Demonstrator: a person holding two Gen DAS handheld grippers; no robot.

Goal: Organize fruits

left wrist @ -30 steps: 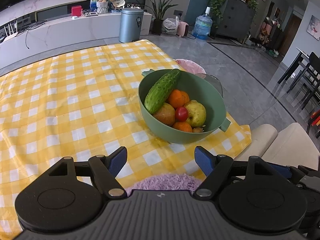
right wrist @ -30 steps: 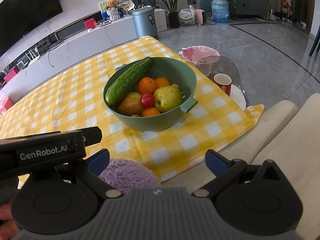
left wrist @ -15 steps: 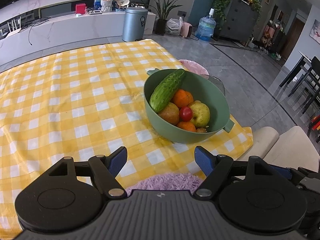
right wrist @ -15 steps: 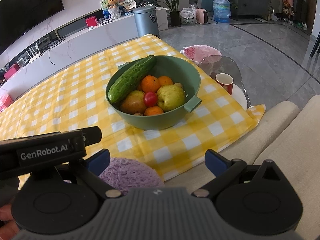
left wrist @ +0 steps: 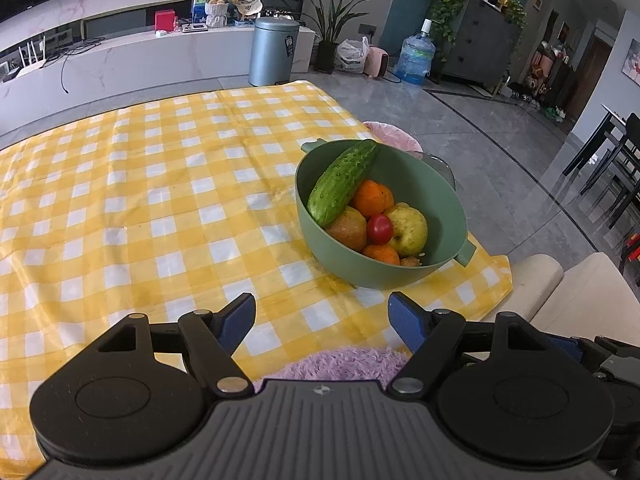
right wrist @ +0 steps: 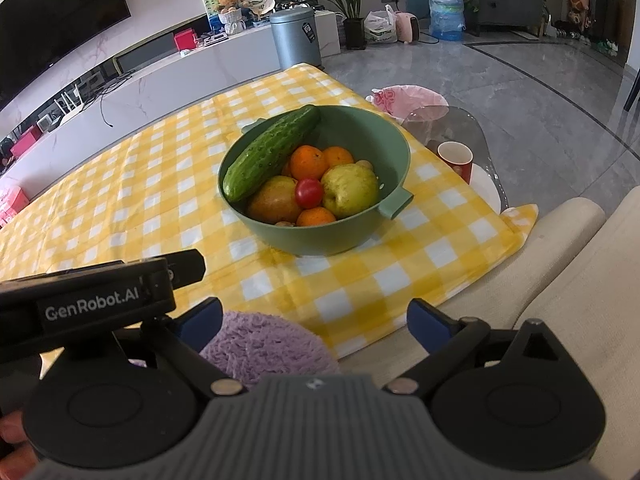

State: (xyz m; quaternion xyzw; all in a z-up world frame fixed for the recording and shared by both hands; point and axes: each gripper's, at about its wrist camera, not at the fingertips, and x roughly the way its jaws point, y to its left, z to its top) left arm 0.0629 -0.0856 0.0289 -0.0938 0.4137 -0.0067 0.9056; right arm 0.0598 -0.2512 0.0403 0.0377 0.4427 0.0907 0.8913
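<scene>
Nearest the cameras, the left hand-held gripper hangs over the front edge of the worktop with its blue pads spread wide and nothing between them. The right hand-held gripper is likewise wide apart and empty, poised over the worktop's near right corner and the cream sofa arm. A fuzzy purple cushion lies just below both, at the near edge.

The worktop is covered by a yellow-and-white checked cloth, bare across its left and middle. Toward its right side stands a green two-handled bowl holding the produce. A cucumber leans diagonally against the bowl's left wall, its far tip over the rim. Beneath it lie a brownish pear, a cherry tomato and a yellow-green apple, touching one another, with one orange at the near side and two more oranges behind.

Beyond the bowl, off the cloth, a red cup sits on a glass side table, beside a pink bin. Farther back stand a grey pedal bin and a water bottle.
</scene>
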